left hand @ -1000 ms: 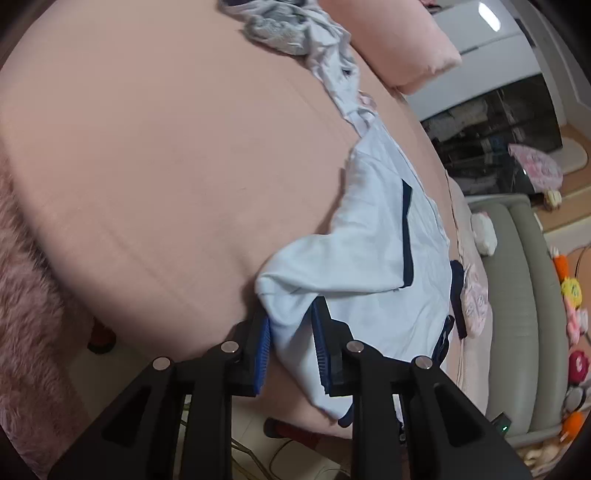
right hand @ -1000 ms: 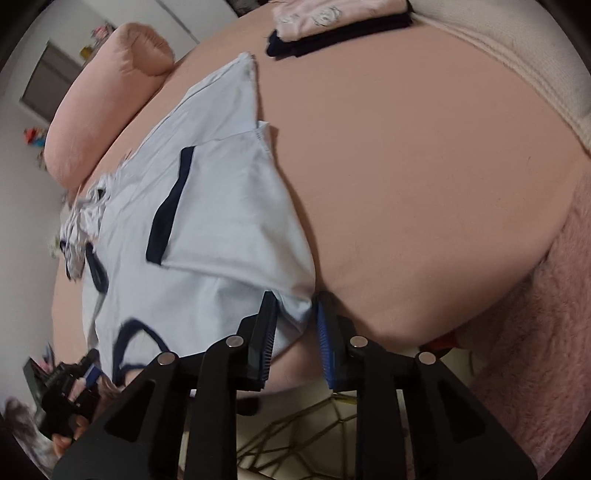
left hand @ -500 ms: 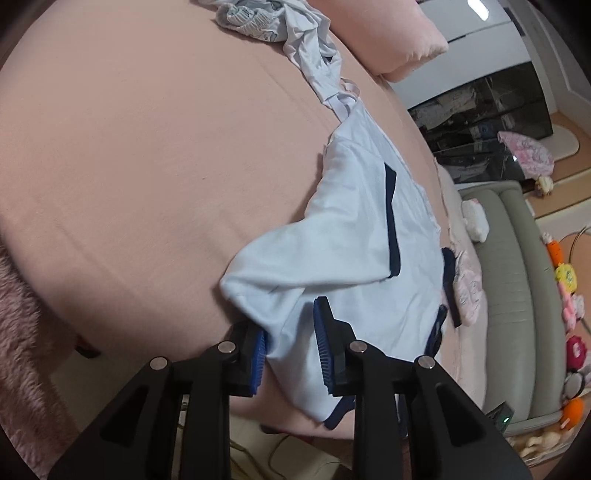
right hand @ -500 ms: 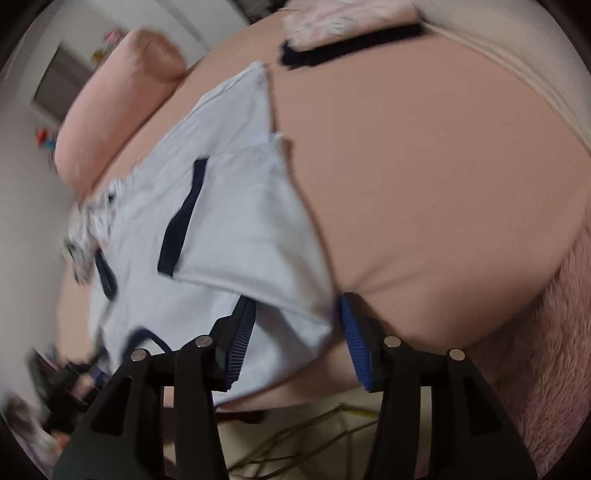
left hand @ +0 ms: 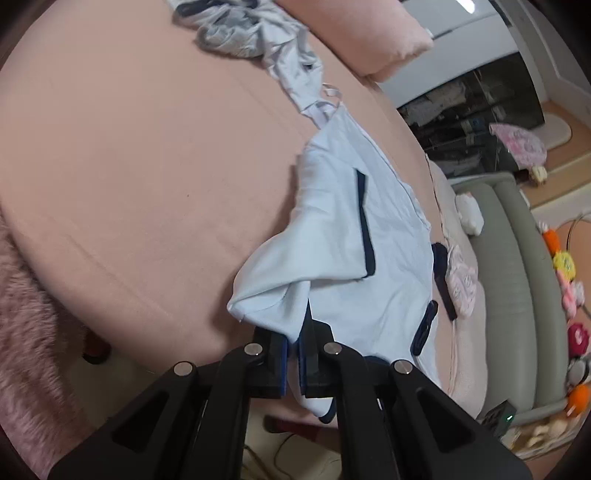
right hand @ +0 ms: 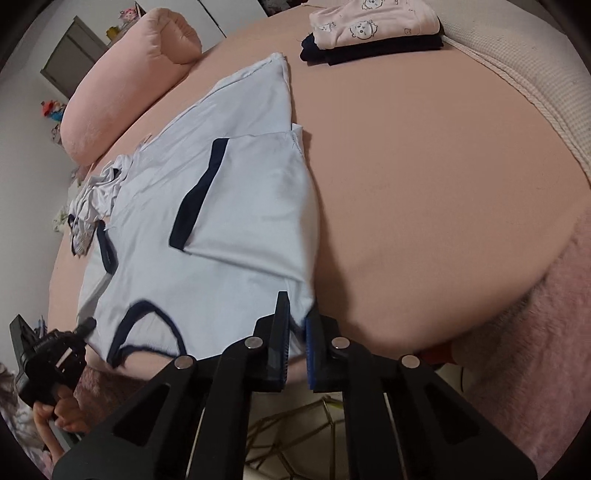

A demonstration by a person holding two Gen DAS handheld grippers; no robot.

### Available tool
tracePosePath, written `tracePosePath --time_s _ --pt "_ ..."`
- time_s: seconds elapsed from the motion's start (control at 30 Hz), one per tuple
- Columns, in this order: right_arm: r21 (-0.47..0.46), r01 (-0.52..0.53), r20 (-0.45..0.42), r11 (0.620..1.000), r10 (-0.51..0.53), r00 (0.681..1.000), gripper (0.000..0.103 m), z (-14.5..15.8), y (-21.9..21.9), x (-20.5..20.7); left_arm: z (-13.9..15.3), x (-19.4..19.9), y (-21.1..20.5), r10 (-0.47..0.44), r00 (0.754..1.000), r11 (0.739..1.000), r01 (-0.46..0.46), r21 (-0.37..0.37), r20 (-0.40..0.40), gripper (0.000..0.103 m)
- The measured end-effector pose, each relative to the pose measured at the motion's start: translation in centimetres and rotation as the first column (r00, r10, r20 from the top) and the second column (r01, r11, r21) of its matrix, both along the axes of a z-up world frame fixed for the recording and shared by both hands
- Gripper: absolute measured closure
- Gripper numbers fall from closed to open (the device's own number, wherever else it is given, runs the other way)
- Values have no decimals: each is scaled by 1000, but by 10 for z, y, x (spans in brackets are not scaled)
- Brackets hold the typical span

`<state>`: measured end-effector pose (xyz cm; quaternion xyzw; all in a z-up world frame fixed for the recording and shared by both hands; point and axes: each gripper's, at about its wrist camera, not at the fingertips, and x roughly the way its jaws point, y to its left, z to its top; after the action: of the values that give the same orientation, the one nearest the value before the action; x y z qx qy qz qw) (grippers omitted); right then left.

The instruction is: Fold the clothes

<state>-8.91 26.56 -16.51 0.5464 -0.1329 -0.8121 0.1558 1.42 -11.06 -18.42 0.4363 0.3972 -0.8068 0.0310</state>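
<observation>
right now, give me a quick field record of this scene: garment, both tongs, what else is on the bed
garment: light blue shirt with navy trim, sleeves folded in, lying on the pink bed
left tongs: just closed, shut on the shirt's near edge
right tongs: just closed, shut on the shirt's near corner
folded pile: pink piece on dark piece, far end of bed
loose clothes: crumpled heap past the shirt
pillow: pink, at bed edge
</observation>
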Motion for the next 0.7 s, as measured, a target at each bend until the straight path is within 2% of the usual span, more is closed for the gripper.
tracePosePath --time_s 0.07,0.13,0.27,0.33,0.47,0.57,0.6,0.7 --pt "-17 2 -13 1000 -2 1000 97 12 5 4 8 1 6 -35 999 998 36 -49 14 99" --pt "-19 -13 -22 1000 13 1000 97 21 3 7 12 4 8 -55 998 996 57 -64 32 99" --pt "-28 -22 -16 999 22 1000 97 32 11 25 12 18 2 -80 994 996 82 -32 74 99" --pt "-2 -18 11 1000 18 1000 97 30 6 28 11 21 0 -130 988 991 131 -3 89 99" --pt "-29 -37 48 999 38 998 97 34 13 33 24 15 2 -198 977 980 200 -19 82 99" --pt "-115 -25 51 993 31 998 97 42 18 19 43 -11 4 -250 968 968 250 -21 37 99" --pt "-159 -32 54 987 41 998 97 44 14 6 49 -25 5 -267 963 963 267 -28 23 99" --pt "-202 -67 36 977 75 996 97 54 2 -35 62 -78 9 -311 950 948 310 -72 -6 99"
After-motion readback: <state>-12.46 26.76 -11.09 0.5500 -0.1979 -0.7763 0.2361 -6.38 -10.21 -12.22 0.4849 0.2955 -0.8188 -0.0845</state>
